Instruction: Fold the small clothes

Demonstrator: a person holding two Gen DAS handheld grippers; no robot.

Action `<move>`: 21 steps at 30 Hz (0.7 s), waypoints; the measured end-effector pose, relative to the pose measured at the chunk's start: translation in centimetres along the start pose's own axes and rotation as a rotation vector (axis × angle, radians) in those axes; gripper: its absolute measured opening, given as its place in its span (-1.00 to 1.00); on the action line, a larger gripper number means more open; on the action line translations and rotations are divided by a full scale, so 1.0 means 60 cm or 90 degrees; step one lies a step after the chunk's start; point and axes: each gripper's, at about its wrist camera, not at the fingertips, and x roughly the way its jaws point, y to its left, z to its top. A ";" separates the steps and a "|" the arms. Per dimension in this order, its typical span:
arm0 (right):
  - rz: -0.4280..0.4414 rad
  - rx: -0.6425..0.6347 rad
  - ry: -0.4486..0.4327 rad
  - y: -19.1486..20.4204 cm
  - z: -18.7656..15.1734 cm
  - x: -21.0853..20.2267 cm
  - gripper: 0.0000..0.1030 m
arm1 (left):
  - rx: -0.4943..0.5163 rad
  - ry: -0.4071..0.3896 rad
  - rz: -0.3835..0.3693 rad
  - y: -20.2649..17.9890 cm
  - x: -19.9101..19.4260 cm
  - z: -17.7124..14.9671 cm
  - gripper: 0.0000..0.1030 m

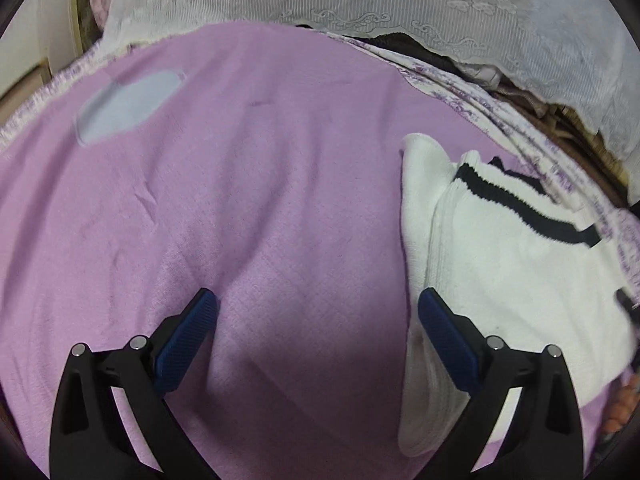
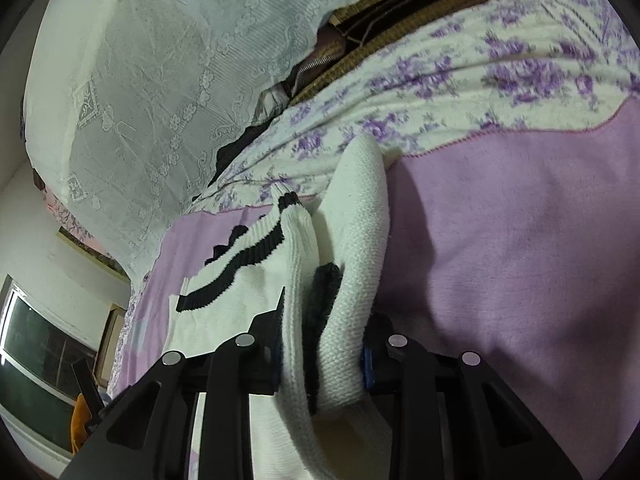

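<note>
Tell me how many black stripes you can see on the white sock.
2. Both cross the white sock near its cuff: one black stripe nearer the opening, the other just below. Folds may hide more.

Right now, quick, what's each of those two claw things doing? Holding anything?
Left gripper: open, holding nothing, above the purple blanket.
Right gripper: closed on the white sock with black stripes.

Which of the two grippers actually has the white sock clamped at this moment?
The right gripper: its jaws are shut on the white sock. The left gripper is open over the purple blanket, holding nothing.
</note>
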 end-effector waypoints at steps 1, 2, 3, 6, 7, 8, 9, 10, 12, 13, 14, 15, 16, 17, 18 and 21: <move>-0.008 -0.006 0.000 0.011 0.002 -0.001 -0.45 | 0.001 0.002 0.004 0.000 0.001 0.000 0.91; -0.013 -0.009 0.000 0.017 0.002 -0.003 -0.45 | -0.001 0.007 0.004 0.002 0.003 0.000 0.91; -0.019 -0.014 0.000 0.025 0.004 -0.003 -0.46 | -0.005 0.011 0.001 0.005 0.005 0.002 0.91; -0.049 -0.038 0.003 0.051 0.007 -0.005 -0.46 | -0.015 0.015 -0.007 0.012 0.004 0.001 0.91; -0.062 -0.050 0.003 0.063 0.009 -0.005 -0.46 | -0.015 0.015 -0.006 0.011 0.003 0.001 0.91; -0.066 -0.054 0.003 0.068 0.010 -0.005 -0.47 | -0.014 0.014 -0.003 0.010 0.004 0.001 0.91; -0.071 -0.058 0.003 0.075 0.010 -0.004 -0.47 | -0.012 0.014 -0.001 0.008 0.004 0.001 0.91; -0.076 -0.063 0.004 0.082 0.011 -0.004 -0.47 | -0.010 0.013 0.003 0.006 0.004 0.001 0.91; -0.082 -0.068 0.003 0.092 0.011 -0.004 -0.47 | -0.009 0.012 0.006 0.007 0.002 0.000 0.91; -0.085 -0.070 0.003 0.097 0.011 -0.003 -0.47 | -0.009 0.012 0.006 0.007 0.002 -0.001 0.91; -0.087 -0.071 0.003 0.101 0.011 -0.002 -0.47 | -0.010 0.012 0.006 0.008 0.002 -0.001 0.91; -0.087 -0.070 0.003 0.105 0.011 -0.001 -0.47 | -0.010 0.013 0.006 0.009 0.002 0.000 0.91; -0.087 -0.068 0.004 0.107 0.011 0.000 -0.47 | -0.010 0.013 0.006 0.009 0.001 -0.001 0.91; -0.086 -0.067 0.004 0.109 0.011 0.000 -0.47 | -0.011 0.014 0.006 0.009 0.001 -0.001 0.91; -0.085 -0.065 0.004 0.113 0.011 0.000 -0.47 | -0.011 0.014 0.006 0.009 0.001 -0.001 0.91; -0.078 -0.052 0.005 0.121 0.015 0.000 -0.47 | -0.012 0.015 0.006 0.010 0.000 -0.002 0.91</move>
